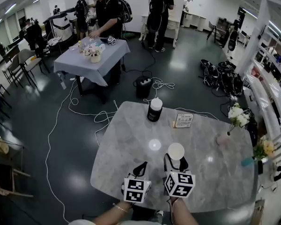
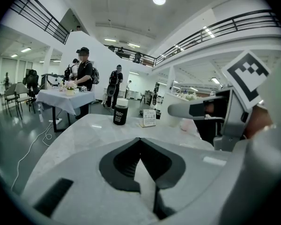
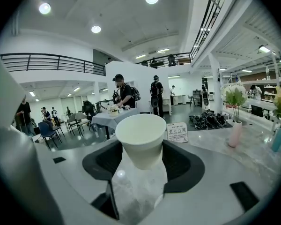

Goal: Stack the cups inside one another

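The right gripper (image 1: 176, 162) (image 3: 141, 161) is clamped on a white cup (image 1: 176, 151) (image 3: 140, 136), one jaw on either side of it. The cup stands upright with its open mouth up, over the near part of the marble table (image 1: 117, 158). Whether its base touches the top I can't tell.

The left gripper (image 1: 140, 168) (image 2: 139, 142) sits just beside it, low over the table's near edge. Its jaws are pressed together with nothing between them.

Further back, near the far edge, stands a dark jar (image 1: 155, 109) (image 2: 120, 111) with a white lid. A small sign (image 1: 183, 120) (image 2: 148, 117) (image 3: 177, 131) stands just to the right of it. Both are well apart from the grippers.

Off to the right there is a pink vase (image 1: 222, 138) (image 3: 234, 134) with white flowers. Closer to the right edge is a blue vase (image 1: 247, 161) (image 3: 277, 137) with yellow ones.

Beyond the table, white cables (image 1: 79, 108) trail across the dark floor towards a second table (image 1: 75, 62) under a grey cloth. Several people (image 1: 107, 13) stand around it — some with backpacks.
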The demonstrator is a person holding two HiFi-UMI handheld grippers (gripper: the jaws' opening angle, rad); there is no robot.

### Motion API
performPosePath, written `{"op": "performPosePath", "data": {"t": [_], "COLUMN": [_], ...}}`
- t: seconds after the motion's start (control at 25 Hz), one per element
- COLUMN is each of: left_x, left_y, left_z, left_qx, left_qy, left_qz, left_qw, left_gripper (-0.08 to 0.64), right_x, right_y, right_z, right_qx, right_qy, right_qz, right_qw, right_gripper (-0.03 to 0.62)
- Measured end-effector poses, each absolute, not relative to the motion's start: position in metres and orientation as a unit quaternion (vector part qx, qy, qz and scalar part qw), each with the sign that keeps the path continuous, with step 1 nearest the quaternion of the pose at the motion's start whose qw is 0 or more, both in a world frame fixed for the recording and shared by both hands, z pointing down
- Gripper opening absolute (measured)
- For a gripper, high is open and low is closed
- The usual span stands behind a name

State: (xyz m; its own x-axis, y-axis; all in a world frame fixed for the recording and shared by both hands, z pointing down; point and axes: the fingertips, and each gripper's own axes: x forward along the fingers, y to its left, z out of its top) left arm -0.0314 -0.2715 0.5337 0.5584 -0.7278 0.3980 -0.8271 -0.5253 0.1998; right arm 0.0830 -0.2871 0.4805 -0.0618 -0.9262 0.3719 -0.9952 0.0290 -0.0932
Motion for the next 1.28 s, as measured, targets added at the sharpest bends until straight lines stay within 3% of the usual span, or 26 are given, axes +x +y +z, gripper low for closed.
{"op": "performPosePath", "data": {"t": [0.72, 1.28], "left_x": [0.029, 0.055], "left_y": [-0.217, -0.152], "left_z": [0.518, 0.522], "left_qx": [0.872, 0.828], "left_qy": [-0.435, -0.513], "left_qz": [0.158, 0.152], "left_qw": [0.157, 0.165], "left_gripper": [-0.005, -0.005], "right_x": [0.133, 0.150], "right_y": [-0.212, -0.170], "right_z": [0.479, 0.492], "right_qx": [0.669, 0.583], "right_qy": [-0.718, -0.789], "right_qz": [0.173, 0.165], "right_qw": [0.082, 0.101], "right_gripper": [0.245, 0.244]}}
